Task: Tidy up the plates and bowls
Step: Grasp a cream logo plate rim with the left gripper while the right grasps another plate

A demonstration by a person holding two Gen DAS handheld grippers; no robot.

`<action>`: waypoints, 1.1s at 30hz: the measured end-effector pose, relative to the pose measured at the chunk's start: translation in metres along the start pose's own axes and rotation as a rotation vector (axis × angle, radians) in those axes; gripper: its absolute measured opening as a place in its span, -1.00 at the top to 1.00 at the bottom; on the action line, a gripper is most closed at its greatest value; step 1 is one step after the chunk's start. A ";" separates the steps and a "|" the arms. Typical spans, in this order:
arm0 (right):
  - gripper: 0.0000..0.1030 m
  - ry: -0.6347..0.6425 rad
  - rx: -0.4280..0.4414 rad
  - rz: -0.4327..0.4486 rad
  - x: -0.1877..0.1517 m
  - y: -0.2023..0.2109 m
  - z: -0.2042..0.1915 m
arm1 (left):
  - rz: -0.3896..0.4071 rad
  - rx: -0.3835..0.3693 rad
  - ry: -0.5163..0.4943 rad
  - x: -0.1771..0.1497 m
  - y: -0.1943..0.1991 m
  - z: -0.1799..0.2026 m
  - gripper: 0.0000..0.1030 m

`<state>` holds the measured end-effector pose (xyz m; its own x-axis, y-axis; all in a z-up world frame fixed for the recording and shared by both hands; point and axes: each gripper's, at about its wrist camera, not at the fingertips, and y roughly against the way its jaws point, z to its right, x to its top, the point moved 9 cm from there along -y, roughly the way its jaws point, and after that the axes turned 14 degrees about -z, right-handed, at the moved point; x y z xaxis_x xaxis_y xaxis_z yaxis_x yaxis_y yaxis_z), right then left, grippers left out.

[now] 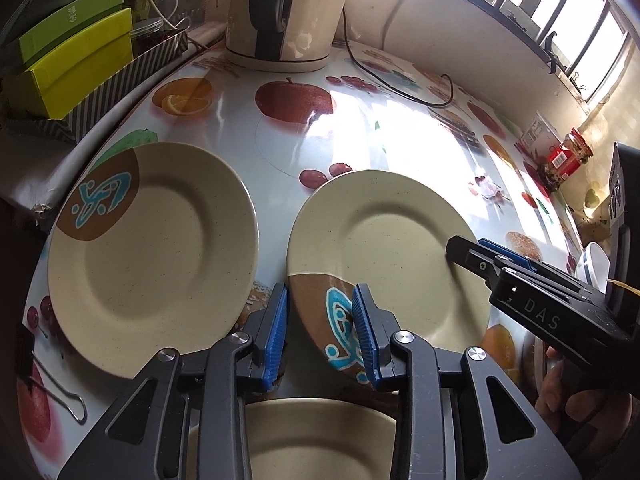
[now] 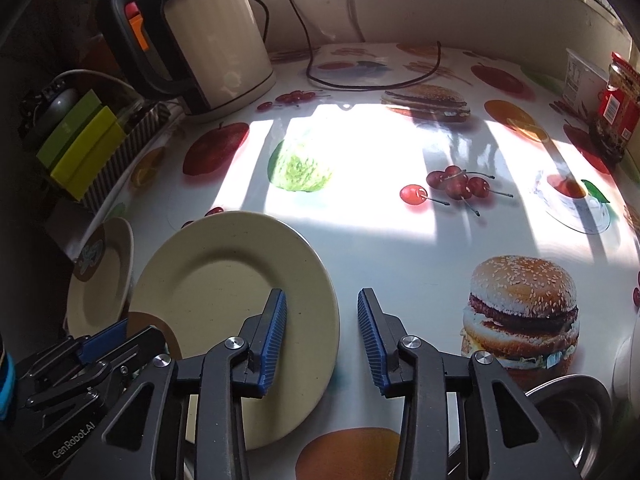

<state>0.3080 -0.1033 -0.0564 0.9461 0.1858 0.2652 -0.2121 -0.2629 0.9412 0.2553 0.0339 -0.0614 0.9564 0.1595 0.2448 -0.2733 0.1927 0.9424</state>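
Nearest to you, your left tool (image 1: 322,330) straddles the brown-and-blue painted edge of the right-hand plate (image 1: 384,248): one blue pad lies over the rim, the other hangs outside it, and a clear gap shows between pads and plate, so it has hold of nothing. Your right tool (image 2: 322,334) does the same at the plate's opposite edge, one pad over the cream rim, one over bare worktop (image 2: 400,248), jaws partly spread and gripping nothing. In the left wrist view a third plate (image 1: 312,436) sits just beneath the left tool.

A little further out, the second plate (image 1: 152,256) lies flat just beside the first, apart from it. A steel bowl (image 2: 568,412) shows at the right wrist view's lower right edge.

Risks from here: the rim is thin and smooth, so a shallow bite could let the plate slip out and clatter down. If both tools close and pull unevenly, the plate may tilt or skid across the glossy worktop into its neighbour.

At the back, the kettle (image 1: 288,12) and its trailing cord (image 1: 400,84) could snag a wide swing
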 end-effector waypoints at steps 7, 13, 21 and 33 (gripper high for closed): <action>0.49 0.003 0.021 0.000 0.000 0.000 -0.004 | 0.000 -0.002 0.002 0.000 -0.001 0.000 0.38; 0.50 -0.005 0.030 0.002 0.001 0.000 -0.004 | 0.002 0.002 0.000 0.000 -0.001 0.000 0.39; 0.52 -0.019 0.043 0.007 0.001 0.002 -0.002 | 0.007 0.006 -0.001 0.000 0.001 0.000 0.40; 0.55 -0.015 0.054 0.036 -0.003 0.017 -0.007 | 0.044 0.011 -0.011 -0.003 0.018 0.000 0.40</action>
<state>0.2996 -0.1017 -0.0403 0.9417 0.1617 0.2950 -0.2328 -0.3198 0.9184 0.2477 0.0371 -0.0456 0.9446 0.1565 0.2886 -0.3141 0.1749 0.9331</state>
